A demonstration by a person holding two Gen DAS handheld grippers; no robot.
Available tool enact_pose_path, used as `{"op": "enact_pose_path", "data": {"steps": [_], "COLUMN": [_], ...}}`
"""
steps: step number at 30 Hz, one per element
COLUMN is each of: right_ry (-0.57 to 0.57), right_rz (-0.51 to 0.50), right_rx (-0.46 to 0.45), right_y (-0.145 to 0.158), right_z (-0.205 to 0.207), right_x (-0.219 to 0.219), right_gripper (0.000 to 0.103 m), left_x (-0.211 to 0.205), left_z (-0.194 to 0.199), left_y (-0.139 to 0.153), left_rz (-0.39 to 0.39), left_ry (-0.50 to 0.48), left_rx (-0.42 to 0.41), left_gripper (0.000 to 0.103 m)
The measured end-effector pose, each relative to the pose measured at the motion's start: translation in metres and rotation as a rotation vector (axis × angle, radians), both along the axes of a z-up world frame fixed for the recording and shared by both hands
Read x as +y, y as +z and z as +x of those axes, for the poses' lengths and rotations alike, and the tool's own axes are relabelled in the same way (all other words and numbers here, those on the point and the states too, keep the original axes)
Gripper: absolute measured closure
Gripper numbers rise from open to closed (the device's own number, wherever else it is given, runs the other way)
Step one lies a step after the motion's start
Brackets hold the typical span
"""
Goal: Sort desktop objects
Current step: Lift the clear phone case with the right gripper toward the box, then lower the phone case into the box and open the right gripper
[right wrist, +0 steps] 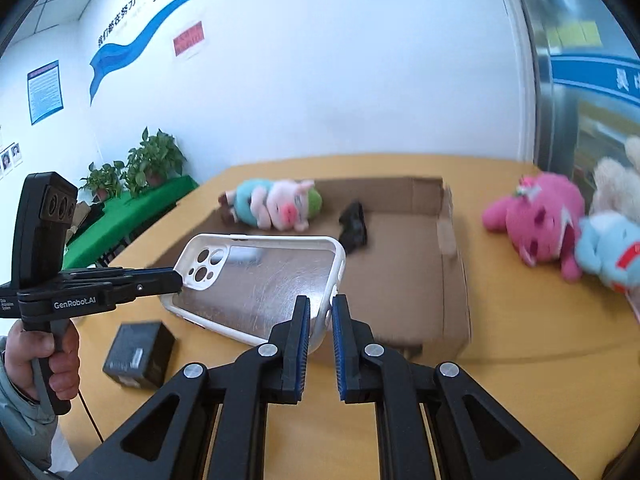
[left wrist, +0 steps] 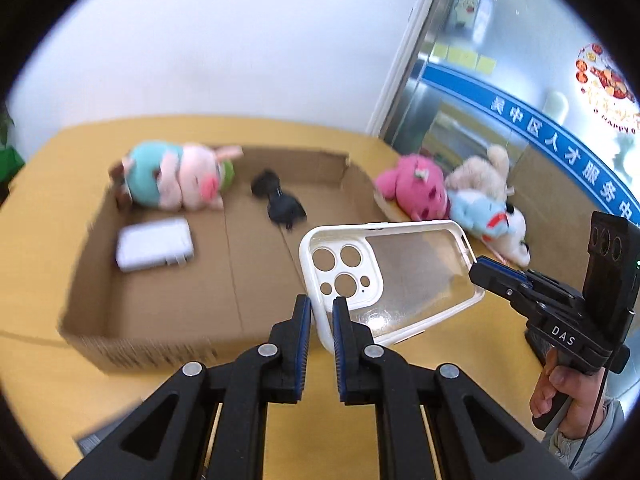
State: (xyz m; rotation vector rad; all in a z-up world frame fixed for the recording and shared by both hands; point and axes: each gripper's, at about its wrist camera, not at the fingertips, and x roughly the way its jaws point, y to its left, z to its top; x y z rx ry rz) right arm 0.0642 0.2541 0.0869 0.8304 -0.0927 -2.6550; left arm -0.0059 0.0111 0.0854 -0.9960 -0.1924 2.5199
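Yellow counter (left wrist: 460, 344) under everything, spread from edge to edge in both views. On it, a shallow open cardboard box (left wrist: 180, 304), its near wall at 7 o'clock in the left wrist view. Inside at the far left corner, a plush pig (left wrist: 180, 180) in pink and teal, lying on its side. Outside the box at 2 o'clock, heaped together on the counter: a pink plush (left wrist: 412, 188), a cream plush (left wrist: 484, 172) behind it, a pale blue plush (left wrist: 476, 210) in front.

Held in the air above the box's near right corner, clear of the counter: a white-rimmed clear phone case (left wrist: 404, 272), camera cutouts toward the left tool. Left tool (left wrist: 321, 312) clamped on the case's rim at its camera end; right tool (right wrist: 320, 312) clamped on the rim at the opposite end. Each handle in a hand (left wrist: 560, 396), with a grey sleeve below.

Inside the box at 9 o'clock, a white power adapter (left wrist: 154, 250), lying flat. At 12 o'clock in the box, a black object (left wrist: 278, 196), blurred, kind unclear. On the counter at 8 o'clock in the right wrist view, a small black box (right wrist: 138, 354), just outside the cardboard box.
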Motion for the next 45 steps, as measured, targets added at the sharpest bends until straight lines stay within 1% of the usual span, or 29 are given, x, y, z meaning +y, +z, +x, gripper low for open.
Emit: {"op": "enact_pose_path", "data": {"steps": [4,7,11,14,15,19,22,25,27,29,33,37,38,41,43,44,45], "right_ry": [0.036,0.076,0.118,0.151,0.167,0.194,0.199,0.192,0.186,0.186,0.185,0.176,0.173,0.164,0.172,0.174,0.175], "right_rz": [-0.010,-0.022,-0.034,-0.043,-0.048,-0.065,-0.091,-0.097,-0.098,-0.103,-0.075,-0.070,-0.074,-0.074,-0.082,-0.085,-0.086], "right_rx": [0.037,0.054,0.034,-0.015,-0.046,-0.128,-0.205,-0.273,-0.329,-0.372,-0.453,-0.485,-0.497,-0.529,-0.531,-0.529,-0.509], "right_y": [0.022,0.034,0.034,0.022,0.014,-0.020,-0.049,-0.076,-0.094,-0.105,-0.126,-0.129,-0.130,-0.135,-0.133,-0.132,-0.127], "right_z": [-0.027,-0.050,-0.077,-0.098,-0.106,-0.123,-0.135,-0.144,-0.150,-0.153,-0.156,-0.162,-0.164,-0.169,-0.170,-0.170,-0.166], "right_x": [-0.019,-0.038,-0.066,-0.086,-0.095,-0.112,-0.122,-0.126,-0.128,-0.130,-0.139,-0.145,-0.144,-0.147,-0.149,-0.149,-0.149], "right_gripper": [0.093,0.093,0.093,0.093,0.093,0.093,0.093,0.092,0.091,0.091,0.090,0.089,0.089,0.087,0.079,0.072,0.067], "left_x": [-0.021,-0.040,-0.068,-0.091,-0.096,-0.114,-0.121,-0.120,-0.119,-0.116,-0.110,-0.101,-0.099,-0.096,-0.097,-0.099,-0.100], "left_z": [-0.018,-0.033,-0.048,-0.060,-0.063,-0.080,-0.093,-0.098,-0.101,-0.101,-0.105,-0.109,-0.110,-0.111,-0.111,-0.110,-0.109], "left_y": [0.021,0.029,0.029,0.022,0.018,-0.013,-0.045,-0.068,-0.078,-0.080,-0.082,-0.085,-0.086,-0.087,-0.085,-0.082,-0.078], "left_rz": [-0.020,-0.033,-0.054,-0.045,-0.050,-0.092,-0.127,-0.165,-0.189,-0.241,-0.345,-0.447,-0.460,-0.490,-0.480,-0.474,-0.468], "left_ry": [0.047,0.072,0.112,0.133,0.139,0.164,0.170,0.163,0.164,0.162,0.173,0.164,0.162,0.157,0.162,0.171,0.180], "left_rx": [0.037,0.037,0.023,-0.008,-0.019,-0.107,-0.197,-0.257,-0.293,-0.295,-0.337,-0.365,-0.370,-0.379,-0.382,-0.374,-0.359], "left_gripper": [0.093,0.093,0.093,0.093,0.093,0.093,0.093,0.093,0.093,0.093,0.093,0.092,0.089,0.089,0.087,0.084,0.078]}}
